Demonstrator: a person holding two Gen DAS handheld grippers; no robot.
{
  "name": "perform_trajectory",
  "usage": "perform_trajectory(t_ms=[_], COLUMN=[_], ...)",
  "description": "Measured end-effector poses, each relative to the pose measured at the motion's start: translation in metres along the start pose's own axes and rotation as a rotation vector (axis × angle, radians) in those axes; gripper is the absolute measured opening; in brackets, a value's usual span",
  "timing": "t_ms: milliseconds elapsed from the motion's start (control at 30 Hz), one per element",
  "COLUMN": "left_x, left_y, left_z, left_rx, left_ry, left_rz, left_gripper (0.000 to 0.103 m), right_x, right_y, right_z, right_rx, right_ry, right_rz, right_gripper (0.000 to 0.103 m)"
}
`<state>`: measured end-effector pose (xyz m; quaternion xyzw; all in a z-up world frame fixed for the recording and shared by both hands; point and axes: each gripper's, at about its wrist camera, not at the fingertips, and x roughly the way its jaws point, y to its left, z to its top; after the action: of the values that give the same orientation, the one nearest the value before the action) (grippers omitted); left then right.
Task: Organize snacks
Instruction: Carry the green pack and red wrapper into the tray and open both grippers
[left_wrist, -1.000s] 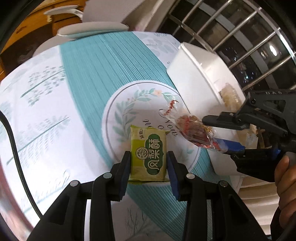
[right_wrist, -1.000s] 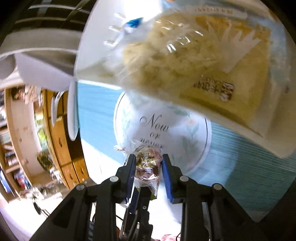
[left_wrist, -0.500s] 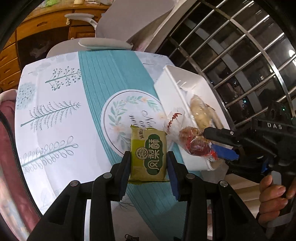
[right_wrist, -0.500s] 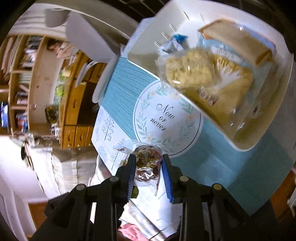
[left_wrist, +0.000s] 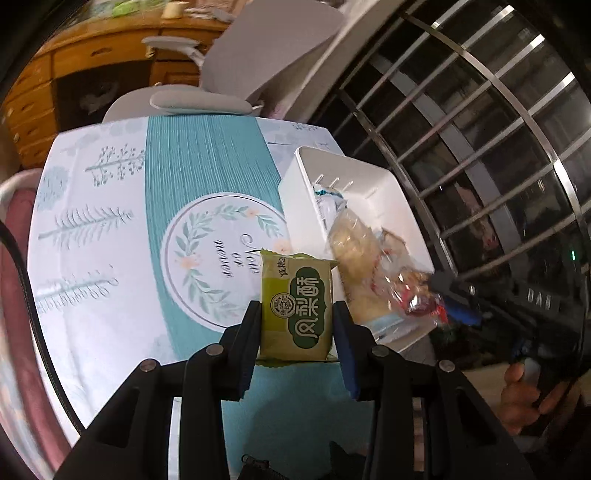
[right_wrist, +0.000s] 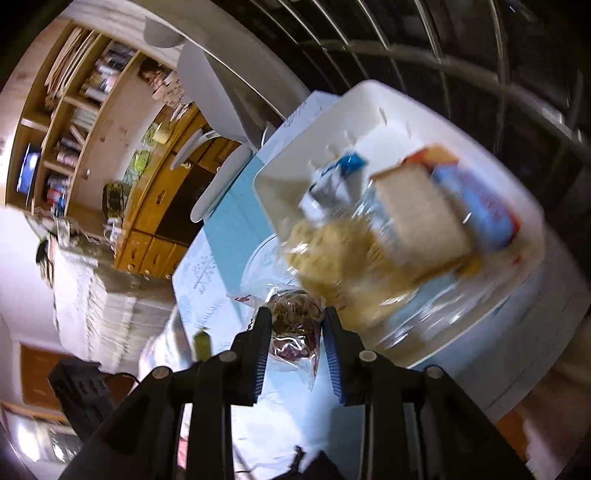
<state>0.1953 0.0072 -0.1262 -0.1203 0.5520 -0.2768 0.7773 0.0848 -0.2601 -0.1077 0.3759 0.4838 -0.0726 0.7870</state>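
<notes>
Above the tablecloth (left_wrist: 92, 280): both grippers have lifted, left gripper (left_wrist: 297, 325) pinching green pastry packet (left_wrist: 295, 306), right gripper (right_wrist: 295, 332) pinching clear-wrapped snack (right_wrist: 295, 325); white bin (left_wrist: 369, 184) looks next.

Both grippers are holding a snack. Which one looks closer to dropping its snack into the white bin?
Probably the right gripper: its clear-wrapped snack already hangs over the bin, while the left gripper's green packet sits beside it.

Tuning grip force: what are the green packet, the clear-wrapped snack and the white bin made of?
Green packet: matte printed film, likely plastic, crimped end.
Clear-wrapped snack: thin glossy crinkled plastic, glare streaks.
White bin: smooth, seemingly rigid moulded plastic, rounded corners.
</notes>
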Motion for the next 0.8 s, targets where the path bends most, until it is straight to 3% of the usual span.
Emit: perform_trajectory(t_ms=[333, 533, 733, 800], left_x=[0.024, 0.044, 0.054, 0.054], left_y=[-0.079, -0.120, -0.146, -0.152], left_z=[-0.004, -0.006, -0.013, -0.014], left_rx=[-0.013, 0.010, 0.040, 0.057], left_ry=[-0.043, -0.049, -0.048, -0.052], left_rz=[0.005, 0.008, 0.029, 0.062], left_gripper=[0.037, 0.037, 0.037, 0.047], right_x=[-0.027, -0.041, -0.043, -0.043], right_y=[-0.036, -0.049, -0.060, -0.061], right_z=[0.053, 0.066, 0.070, 0.070], right_rx=[-0.146, -0.226, -0.238, -0.243], right_ry=[-0.017, -0.059, -0.045, -0.043], right_rz=[-0.004, -0.024, -0.003, 0.011], right_gripper=[0.028, 0.029, 0.029, 0.034])
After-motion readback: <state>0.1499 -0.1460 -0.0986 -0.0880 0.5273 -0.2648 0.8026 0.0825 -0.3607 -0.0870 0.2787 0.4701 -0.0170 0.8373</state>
